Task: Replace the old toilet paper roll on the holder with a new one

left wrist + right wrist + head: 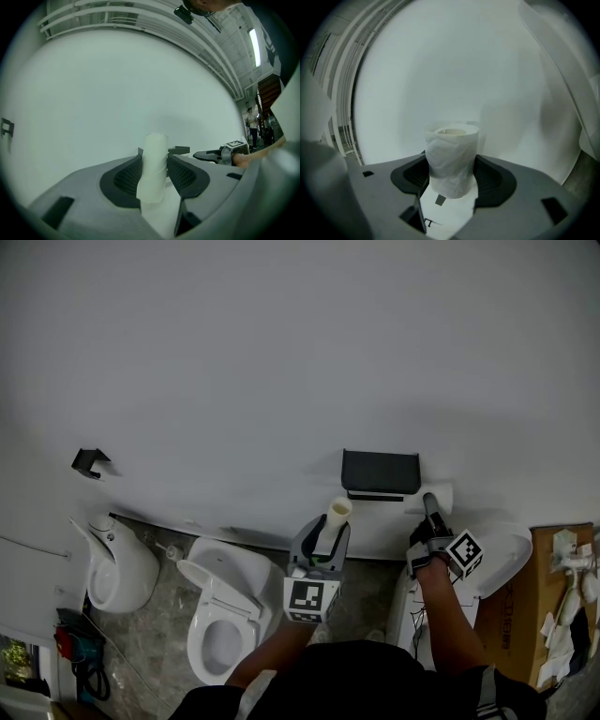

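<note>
In the head view a black toilet paper holder (380, 472) is fixed to the white wall. Just below and left of it, my left gripper (330, 526) is shut on a bare cardboard tube (337, 512) that stands upright. The left gripper view shows that pale tube (153, 166) pinched between the dark pads (126, 178), with my left gripper (153, 159) pointing at the wall. My right gripper (431, 507) sits at the holder's lower right, shut on a white toilet paper roll (437, 494). In the right gripper view the roll (452, 159) stands upright between the jaws of my right gripper (452, 164).
A white toilet (220, 615) stands below left, and a second white fixture (117, 563) stands further left. A small black bracket (89, 462) hangs on the wall. A white curved lid (502, 559) and a cardboard box (553, 606) are at the right.
</note>
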The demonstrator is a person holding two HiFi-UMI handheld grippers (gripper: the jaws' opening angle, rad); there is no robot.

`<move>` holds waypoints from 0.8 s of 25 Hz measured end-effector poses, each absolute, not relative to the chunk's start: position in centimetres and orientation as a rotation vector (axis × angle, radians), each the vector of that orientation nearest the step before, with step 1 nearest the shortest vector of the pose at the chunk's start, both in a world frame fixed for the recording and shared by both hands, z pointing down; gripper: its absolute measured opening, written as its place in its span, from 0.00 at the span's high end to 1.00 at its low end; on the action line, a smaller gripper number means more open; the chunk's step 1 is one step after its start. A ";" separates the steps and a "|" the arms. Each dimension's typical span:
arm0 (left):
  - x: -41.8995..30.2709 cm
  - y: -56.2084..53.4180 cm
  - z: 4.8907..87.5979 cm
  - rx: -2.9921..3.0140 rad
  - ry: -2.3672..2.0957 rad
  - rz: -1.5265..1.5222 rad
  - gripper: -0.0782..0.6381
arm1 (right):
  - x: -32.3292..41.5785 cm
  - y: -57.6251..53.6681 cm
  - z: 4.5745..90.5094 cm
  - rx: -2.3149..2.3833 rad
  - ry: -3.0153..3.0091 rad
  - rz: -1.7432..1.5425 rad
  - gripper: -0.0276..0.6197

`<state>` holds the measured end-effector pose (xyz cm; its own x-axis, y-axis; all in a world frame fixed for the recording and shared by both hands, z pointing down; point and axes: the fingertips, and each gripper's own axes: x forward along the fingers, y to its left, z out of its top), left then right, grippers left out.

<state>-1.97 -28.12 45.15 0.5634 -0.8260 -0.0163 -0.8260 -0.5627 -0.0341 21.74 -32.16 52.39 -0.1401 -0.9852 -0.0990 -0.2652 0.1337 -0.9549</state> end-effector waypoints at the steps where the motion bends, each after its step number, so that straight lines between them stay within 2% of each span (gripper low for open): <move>1: -1.9 -28.1 45.1 -2.744 1.451 0.002 0.65 | 21.6 -32.2 52.5 -1.248 1.553 -1.075 0.52; 20: -4.5 -27.6 45.1 -2.715 1.526 -0.009 0.65 | 16.2 -34.0 53.4 -1.090 1.512 -1.184 0.52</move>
<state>-4.53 -27.63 45.12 0.5201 -0.8541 -0.0084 -0.8539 -0.5197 -0.0262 16.18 -33.96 53.43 -0.2064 -0.9700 -0.1285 -0.1080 0.1531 -0.9823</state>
